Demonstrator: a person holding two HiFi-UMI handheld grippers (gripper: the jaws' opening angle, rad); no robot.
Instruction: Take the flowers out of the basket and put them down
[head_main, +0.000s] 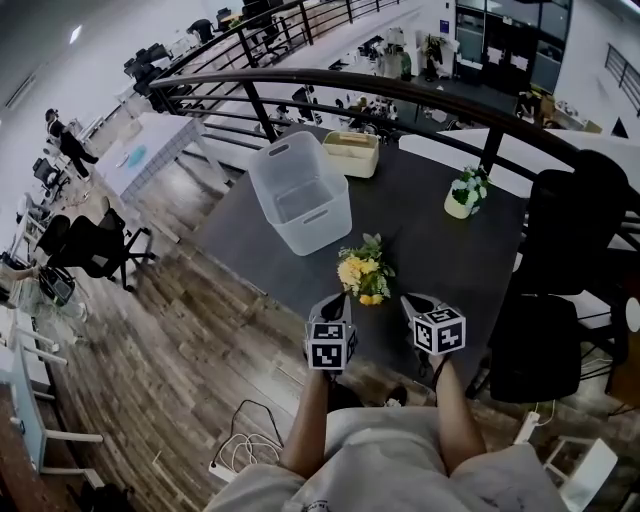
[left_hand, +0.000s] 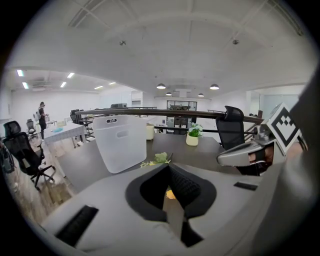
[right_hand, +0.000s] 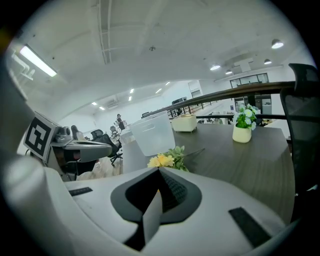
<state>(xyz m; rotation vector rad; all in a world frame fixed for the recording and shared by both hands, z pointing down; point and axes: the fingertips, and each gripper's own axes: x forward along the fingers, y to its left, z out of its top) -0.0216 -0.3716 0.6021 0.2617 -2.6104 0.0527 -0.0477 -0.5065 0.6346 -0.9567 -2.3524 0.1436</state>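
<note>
A bunch of yellow flowers (head_main: 365, 270) with green leaves lies on the dark table (head_main: 430, 250), in front of the white translucent basket (head_main: 300, 195). The basket stands upright and looks empty. My left gripper (head_main: 339, 299) and right gripper (head_main: 408, 299) hover side by side at the table's near edge, just short of the flowers, one on each side. Both are shut with nothing between their jaws. In the left gripper view the flowers (left_hand: 160, 158) peek over the shut gripper (left_hand: 168, 166), with the basket (left_hand: 120, 142) behind. In the right gripper view the flowers (right_hand: 167, 159) lie just beyond the gripper (right_hand: 160, 170).
A small potted plant (head_main: 465, 195) in a white pot stands at the table's right. A cream box (head_main: 352, 153) sits behind the basket. A black railing (head_main: 400, 90) runs along the far side, a black chair (head_main: 560, 290) stands at the right, and cables (head_main: 245, 440) lie on the floor.
</note>
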